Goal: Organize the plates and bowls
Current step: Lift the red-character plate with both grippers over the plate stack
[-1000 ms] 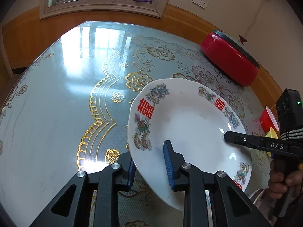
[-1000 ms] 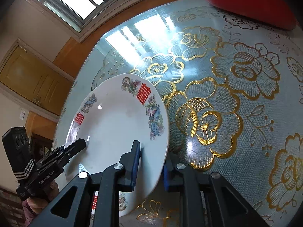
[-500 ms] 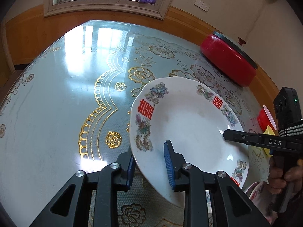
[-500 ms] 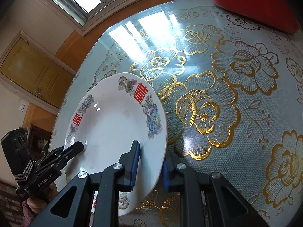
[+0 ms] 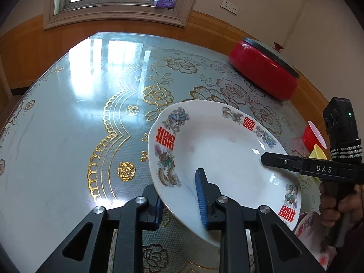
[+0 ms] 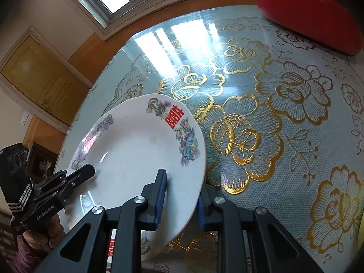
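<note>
A round table carries everything, its glossy pale-blue top patterned with gold flowers and scalloped gold lines and mirroring the window. At its far edge rests a red lidded pot. Near the right edge sit a small red bowl and a yellow one, just beside each other.

Each tool is made of matte black plastic arms with triangular openings and round silver screws at the joints. The left tool has blue ribbed pads on the inner sides of its fingers, and the right tool has the same. From the side, one tool shows white letters "DAS", the other "GenRobot.AI". Each carries a black camera block wrapped with a black and white striped band.
</note>
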